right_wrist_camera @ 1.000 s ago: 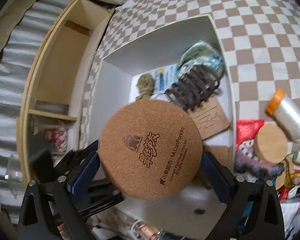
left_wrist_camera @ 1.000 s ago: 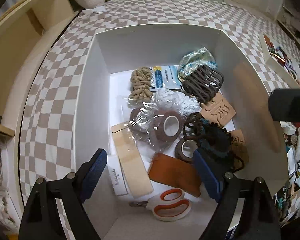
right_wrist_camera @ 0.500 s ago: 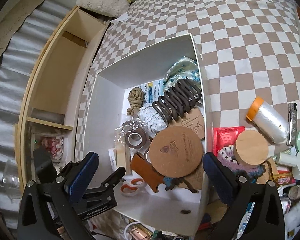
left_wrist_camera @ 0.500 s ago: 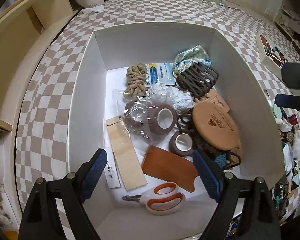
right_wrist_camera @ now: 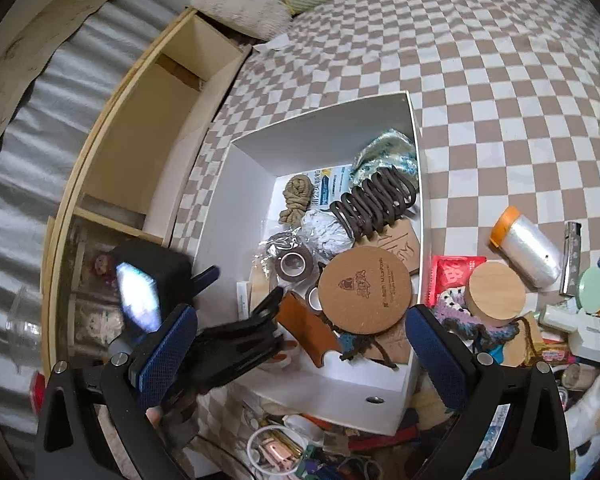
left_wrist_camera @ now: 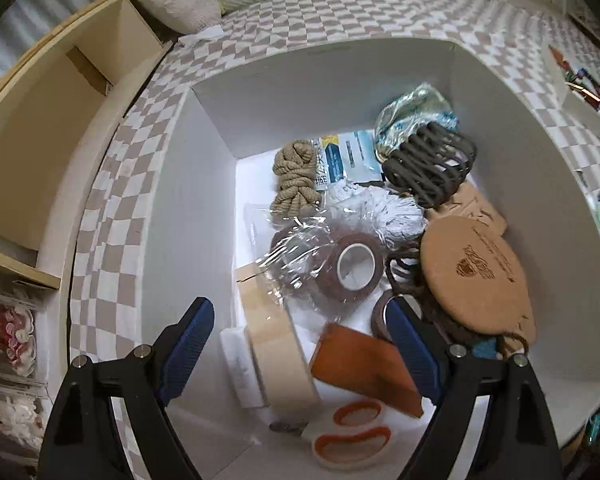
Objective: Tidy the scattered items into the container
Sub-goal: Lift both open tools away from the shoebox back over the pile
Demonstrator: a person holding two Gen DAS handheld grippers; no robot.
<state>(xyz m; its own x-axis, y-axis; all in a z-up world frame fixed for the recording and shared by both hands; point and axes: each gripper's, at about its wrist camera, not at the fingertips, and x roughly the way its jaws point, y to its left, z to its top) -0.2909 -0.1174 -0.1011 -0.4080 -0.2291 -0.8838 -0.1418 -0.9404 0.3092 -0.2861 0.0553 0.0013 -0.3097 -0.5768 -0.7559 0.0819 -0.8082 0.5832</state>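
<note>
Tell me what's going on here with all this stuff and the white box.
A person with a gripper in each hand is tidying clutter into the white box. The cork coaster lies inside on the pile. Both the right gripper and the left gripper are open and empty. Items including a plastic roll lie outside.

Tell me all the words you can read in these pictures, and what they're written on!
"M.LanPanda": on the round cork coaster lying in the white box; the smaller lines under it are too small to read.
Blue and white packet: print too blurred to read.
Red packet outside the box: characters unreadable.
White tag: too small.
</note>
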